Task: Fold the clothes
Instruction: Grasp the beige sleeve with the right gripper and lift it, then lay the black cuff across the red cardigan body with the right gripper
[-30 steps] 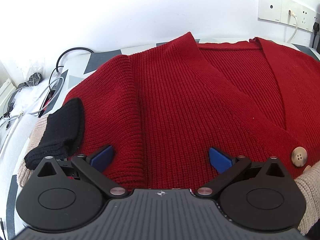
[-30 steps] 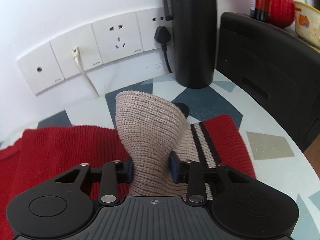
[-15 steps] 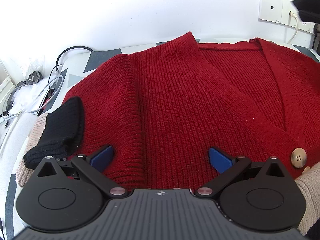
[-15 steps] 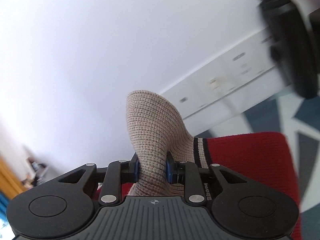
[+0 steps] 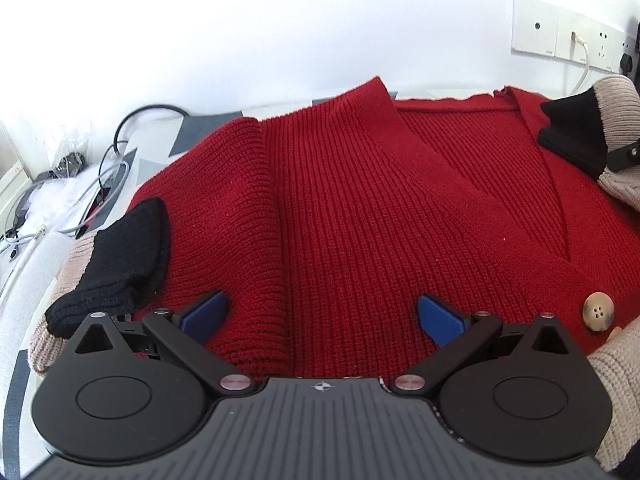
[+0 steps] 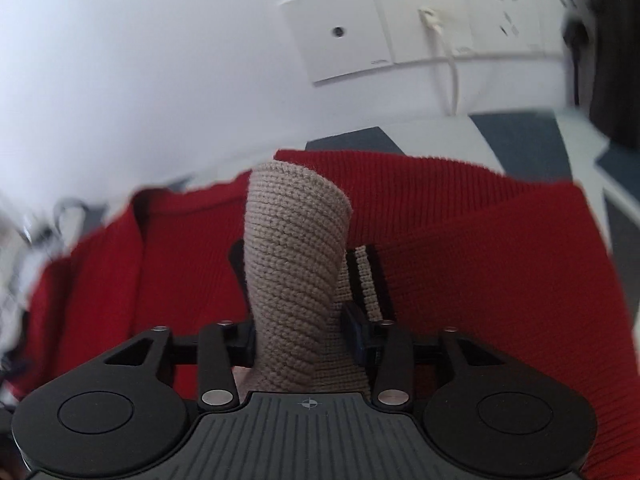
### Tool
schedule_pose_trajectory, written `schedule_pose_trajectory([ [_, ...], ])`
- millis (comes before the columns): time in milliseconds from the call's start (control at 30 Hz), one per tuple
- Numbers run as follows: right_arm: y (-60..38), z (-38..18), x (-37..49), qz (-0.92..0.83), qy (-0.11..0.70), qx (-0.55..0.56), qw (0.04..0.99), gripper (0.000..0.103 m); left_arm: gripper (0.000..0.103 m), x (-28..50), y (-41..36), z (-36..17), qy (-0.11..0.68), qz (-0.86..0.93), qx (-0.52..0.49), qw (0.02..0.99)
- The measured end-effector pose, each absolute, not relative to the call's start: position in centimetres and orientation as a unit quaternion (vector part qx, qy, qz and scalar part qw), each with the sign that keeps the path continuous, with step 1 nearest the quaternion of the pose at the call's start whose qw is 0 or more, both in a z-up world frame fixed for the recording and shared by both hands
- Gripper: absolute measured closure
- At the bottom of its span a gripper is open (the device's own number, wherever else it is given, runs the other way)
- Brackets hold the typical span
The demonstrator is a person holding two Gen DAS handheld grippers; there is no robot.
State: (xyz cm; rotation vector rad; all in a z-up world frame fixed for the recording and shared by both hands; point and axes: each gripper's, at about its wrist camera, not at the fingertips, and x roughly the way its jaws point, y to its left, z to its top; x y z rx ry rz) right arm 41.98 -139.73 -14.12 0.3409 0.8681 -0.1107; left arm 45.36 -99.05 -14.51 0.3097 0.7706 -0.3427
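garment: 1 red knit cardigan (image 5: 360, 208), lying flat on the surface, front up, V-neck toward the wall
sleeves: 2; left one folded in over the body, black cuff (image 5: 116, 268) near the left edge; right one lifted, beige cuff (image 6: 296, 272) standing up over the red knit
buttons: 1 visible, pale button (image 5: 599, 313) near the front edge
left gripper (image 5: 320, 316): jaws spread wide over the cardigan's lower body, blue pads clear of the knit, gripping nothing
right gripper (image 6: 298, 340): jaws have just been opening; beige cuff sits between them, one pad (image 6: 356, 334) stands off the cloth, so grip looks loosened
surface (image 6: 520, 136): white with grey/blue geometric patches, butts against the wall
wall (image 5: 280, 20): plain white, 1 row of socket plates (image 6: 400, 28), 1 white cable (image 6: 448, 60) plugged in
clutter: loose cables (image 5: 96, 184) at far left, off the cardigan
right view: blurred at edges
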Motion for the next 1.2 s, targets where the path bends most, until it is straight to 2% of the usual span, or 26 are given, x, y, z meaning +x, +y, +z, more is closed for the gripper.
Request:
schedule_pose_trajectory([
  [33,-138.4,-13.6,42.6,-0.073,0.43,0.112,0.893,0.027,0.0,45.4,-99.1,-14.5,0.371,-0.165,0.148,0.902],
  [67,-137.3,-13.1,42.7,-0.095,0.429,0.066,0.896,0.018,0.0,45.4,-99.1,-14.5,0.37,-0.165,0.147,0.902],
  [100,-136.4,-12.6,42.9,-0.112,0.427,0.027,0.897,0.014,0.0,45.5,-99.0,-14.4,0.37,-0.166,0.145,0.902],
  [167,-135.7,-11.6,42.8,-0.112,0.419,0.012,0.901,0.014,0.0,45.5,-99.0,-14.4,0.369,-0.168,0.142,0.903],
  [267,-134.9,-9.7,42.6,-0.12,0.394,0.011,0.911,0.02,0.0,45.5,-99.0,-14.4,0.366,-0.169,0.141,0.904],
  [300,-134.5,-8.9,42.5,-0.116,0.38,0.011,0.918,0.026,0.0,45.5,-99.0,-14.5,0.365,-0.168,0.14,0.905],
  [433,-131.9,-7.1,42.8,-0.081,0.338,-0.002,0.938,0.026,0.0,45.6,-99.0,-14.4,0.363,-0.168,0.138,0.906],
  [567,-129.0,-8.5,45.1,-0.045,0.365,-0.032,0.929,0.027,0.0,45.6,-98.9,-14.5,0.363,-0.169,0.135,0.906],
  [700,-128.1,-11.3,48.1,-0.065,0.407,-0.029,0.911,0.036,0.0,45.6,-98.9,-14.5,0.362,-0.17,0.135,0.907],
  [867,-129.6,-14.5,50.7,-0.123,0.456,-0.022,0.881,0.037,0.0,45.6,-98.8,-14.5,0.362,-0.17,0.134,0.907],
  [967,-130.9,-14.9,50.8,-0.128,0.454,0.011,0.882,0.038,0.0,45.6,-98.8,-14.5,0.361,-0.17,0.135,0.907],
  [1067,-131.4,-14.9,50.7,-0.135,0.448,0.031,0.883,0.049,0.0,45.6,-98.9,-14.5,0.361,-0.169,0.135,0.907],
  [1133,-132.1,-14.8,50.5,-0.137,0.441,0.042,0.886,0.067,0.0,45.6,-98.9,-14.5,0.361,-0.169,0.135,0.907],
  [1167,-132.6,-14.8,50.4,-0.136,0.438,0.053,0.887,0.07,0.0,45.6,-98.9,-14.5,0.361,-0.169,0.135,0.907],
  [1200,-133.0,-14.7,50.3,-0.133,0.435,0.068,0.888,0.078,0.0,45.6,-98.9,-14.5,0.361,-0.169,0.135,0.907],
])
